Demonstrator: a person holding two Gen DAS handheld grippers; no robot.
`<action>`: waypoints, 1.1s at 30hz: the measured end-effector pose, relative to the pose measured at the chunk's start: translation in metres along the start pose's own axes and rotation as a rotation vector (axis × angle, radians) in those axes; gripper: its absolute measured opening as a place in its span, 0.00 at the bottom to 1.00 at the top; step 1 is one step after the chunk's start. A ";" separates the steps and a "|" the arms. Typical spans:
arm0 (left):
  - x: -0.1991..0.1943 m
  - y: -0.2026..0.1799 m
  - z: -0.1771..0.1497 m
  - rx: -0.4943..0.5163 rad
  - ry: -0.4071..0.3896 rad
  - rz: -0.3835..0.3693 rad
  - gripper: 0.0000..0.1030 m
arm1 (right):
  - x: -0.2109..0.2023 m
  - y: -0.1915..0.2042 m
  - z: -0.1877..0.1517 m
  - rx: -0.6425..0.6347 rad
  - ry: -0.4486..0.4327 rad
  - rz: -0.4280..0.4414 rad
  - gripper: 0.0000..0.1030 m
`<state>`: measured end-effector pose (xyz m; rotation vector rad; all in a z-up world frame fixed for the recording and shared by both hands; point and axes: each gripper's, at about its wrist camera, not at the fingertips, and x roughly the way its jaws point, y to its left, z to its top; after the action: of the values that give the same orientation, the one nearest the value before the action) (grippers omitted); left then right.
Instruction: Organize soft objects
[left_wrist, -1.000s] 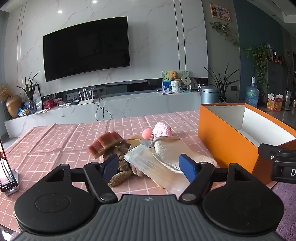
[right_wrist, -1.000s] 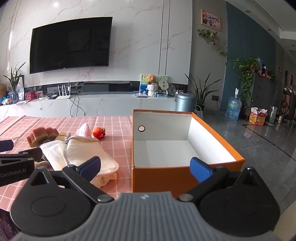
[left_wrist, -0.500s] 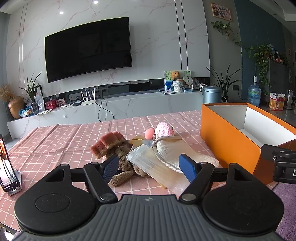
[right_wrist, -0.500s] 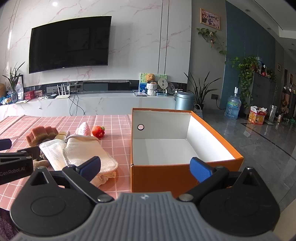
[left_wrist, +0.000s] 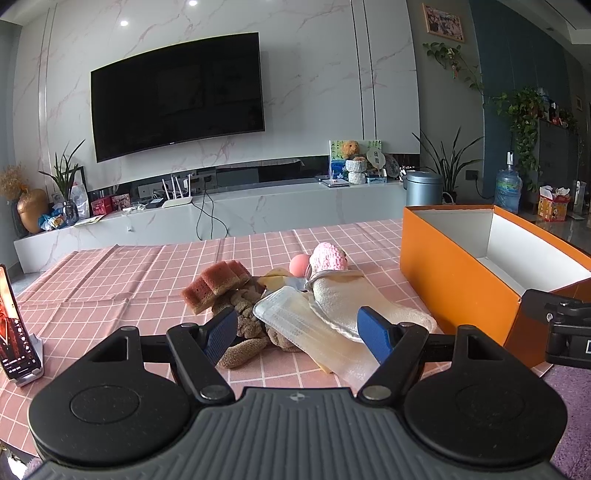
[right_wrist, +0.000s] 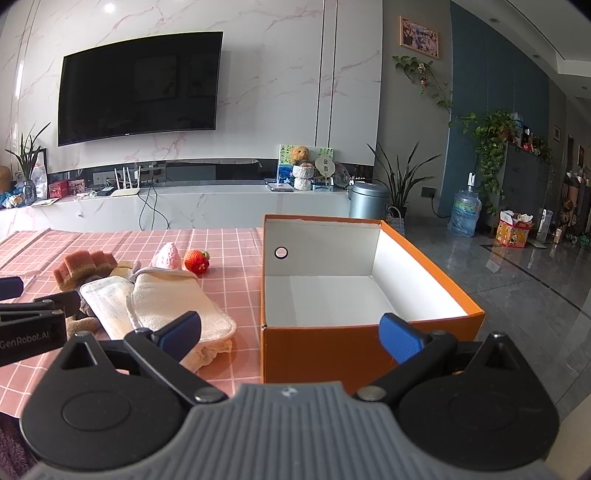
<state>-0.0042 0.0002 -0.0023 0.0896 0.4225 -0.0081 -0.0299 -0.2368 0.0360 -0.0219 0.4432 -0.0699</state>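
Observation:
A pile of soft things lies on the pink checked tablecloth (left_wrist: 122, 280): a brown sponge (left_wrist: 216, 282), a brown plush toy (left_wrist: 251, 325), a clear packet (left_wrist: 310, 332), a cream cloth (left_wrist: 354, 299), a pink knitted piece (left_wrist: 328, 256) and a small red-orange ball (right_wrist: 197, 260). My left gripper (left_wrist: 298, 334) hovers open just in front of the pile, nothing between its blue pads. My right gripper (right_wrist: 290, 332) is open too, held before the near wall of an empty orange box (right_wrist: 332, 343) that stands right of the pile.
A phone on a stand (left_wrist: 16, 332) sits at the table's left near edge. Beyond the table are a TV wall, a low marble shelf with clutter, plants and a water bottle on the floor at the right.
Both views have shifted only slightly; the pile and box sit a little lower-right in the left wrist view. Nothing was gripped or released.

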 end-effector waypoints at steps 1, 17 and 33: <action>0.000 0.000 0.000 0.002 -0.001 0.001 0.85 | 0.000 0.000 0.000 0.000 0.000 0.000 0.98; -0.003 -0.002 -0.005 -0.003 0.004 0.000 0.85 | -0.001 0.002 -0.002 -0.011 0.010 -0.005 0.98; -0.003 -0.004 -0.009 -0.010 0.012 -0.003 0.85 | 0.002 0.001 -0.002 -0.011 0.038 -0.019 0.98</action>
<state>-0.0111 -0.0034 -0.0096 0.0795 0.4350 -0.0088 -0.0290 -0.2356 0.0337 -0.0354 0.4815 -0.0866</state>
